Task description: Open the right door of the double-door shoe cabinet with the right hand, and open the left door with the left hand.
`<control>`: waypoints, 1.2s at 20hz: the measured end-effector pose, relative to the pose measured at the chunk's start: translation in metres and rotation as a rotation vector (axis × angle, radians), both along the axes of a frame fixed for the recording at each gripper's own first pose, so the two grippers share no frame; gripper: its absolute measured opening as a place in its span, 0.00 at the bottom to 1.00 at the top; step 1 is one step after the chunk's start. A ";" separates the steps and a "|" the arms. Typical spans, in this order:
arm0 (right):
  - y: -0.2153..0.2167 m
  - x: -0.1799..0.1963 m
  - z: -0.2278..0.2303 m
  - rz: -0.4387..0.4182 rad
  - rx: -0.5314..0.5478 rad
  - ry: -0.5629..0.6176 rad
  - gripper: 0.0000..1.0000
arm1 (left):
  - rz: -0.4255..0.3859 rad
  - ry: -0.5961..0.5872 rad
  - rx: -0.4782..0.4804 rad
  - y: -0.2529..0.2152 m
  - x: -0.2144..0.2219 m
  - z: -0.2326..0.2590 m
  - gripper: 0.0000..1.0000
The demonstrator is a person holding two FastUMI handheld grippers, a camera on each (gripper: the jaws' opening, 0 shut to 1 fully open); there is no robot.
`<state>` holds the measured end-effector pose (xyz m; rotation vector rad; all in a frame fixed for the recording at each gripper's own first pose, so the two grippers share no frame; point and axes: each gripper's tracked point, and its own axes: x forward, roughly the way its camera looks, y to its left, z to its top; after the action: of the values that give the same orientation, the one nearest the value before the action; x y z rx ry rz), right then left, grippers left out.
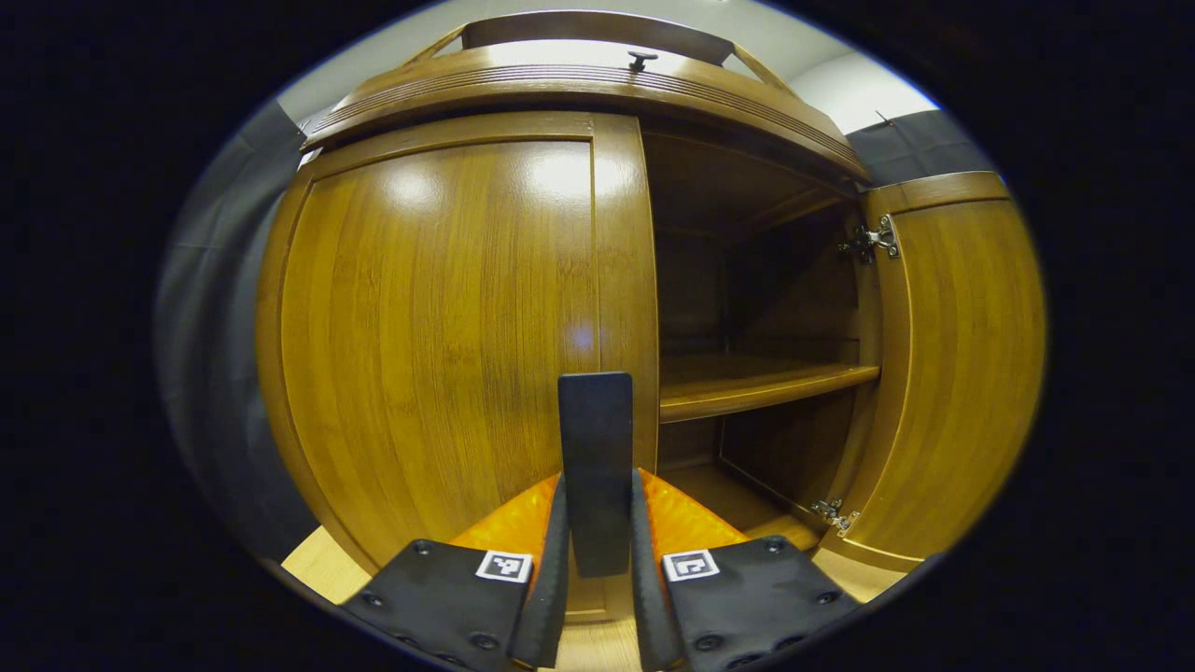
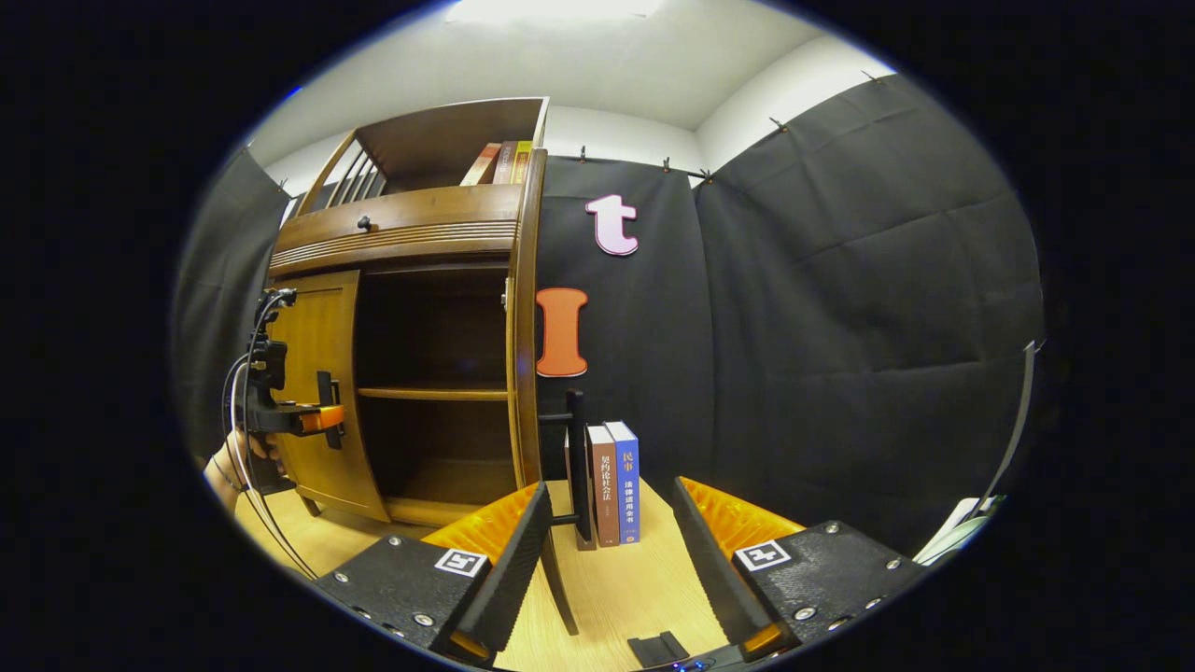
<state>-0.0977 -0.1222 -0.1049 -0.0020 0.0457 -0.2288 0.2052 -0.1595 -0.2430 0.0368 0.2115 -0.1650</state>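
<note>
Left tool clamping on the dark handle of the cabinet's left door — door lying shut. Right door standing wide open, shelf showing inside. Right tool hanging apart beside the cabinet — gripping nothing, over the worktop.

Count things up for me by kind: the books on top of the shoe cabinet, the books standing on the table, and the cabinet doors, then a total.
Cabinet-top books: 3
Tabletop books: 2
Doors: 2, the left door and the right door
Total: 7
</note>
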 end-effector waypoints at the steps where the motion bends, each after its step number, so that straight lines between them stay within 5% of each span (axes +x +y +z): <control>1: 0.000 0.001 0.000 0.000 0.001 0.001 0.82 | -0.001 0.003 0.001 0.000 -0.002 0.000 0.32; 24: 0.081 0.002 0.024 0.098 -0.030 -0.027 0.81 | -0.093 0.046 -0.043 0.050 -0.127 0.026 0.33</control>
<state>-0.0954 -0.0409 -0.0811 -0.0308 0.0148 -0.1311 0.0783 -0.1091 -0.2169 0.0004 0.2523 -0.2630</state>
